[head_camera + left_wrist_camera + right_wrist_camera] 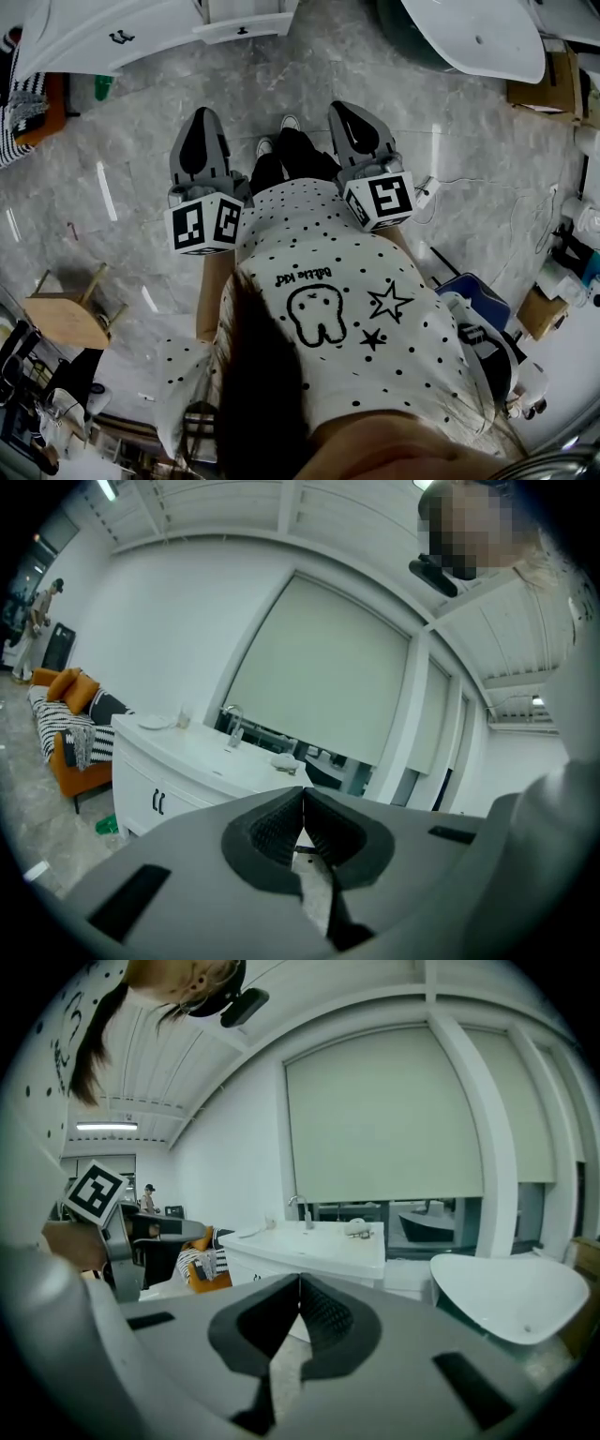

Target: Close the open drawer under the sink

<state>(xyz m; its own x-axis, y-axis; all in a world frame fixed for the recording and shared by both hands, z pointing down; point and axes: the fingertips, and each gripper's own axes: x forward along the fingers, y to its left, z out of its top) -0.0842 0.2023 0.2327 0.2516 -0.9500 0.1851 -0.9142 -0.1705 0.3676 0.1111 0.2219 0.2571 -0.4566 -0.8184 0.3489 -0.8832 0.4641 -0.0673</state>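
Note:
The white sink cabinet stands at the top left of the head view, a good way ahead of both grippers. A white drawer front with a small dark handle juts out from its right part. My left gripper and right gripper are held side by side above the marble floor, both shut and empty. In the left gripper view the shut pads sit below the cabinet top and its faucet. In the right gripper view the gripper points at the same cabinet; its fingers hide the drawer.
A white freestanding basin lies at the top right, close to the right gripper's side. An orange sofa with striped cushions stands left of the cabinet. A small wooden stool is behind at the left. Boxes and cables line the right edge.

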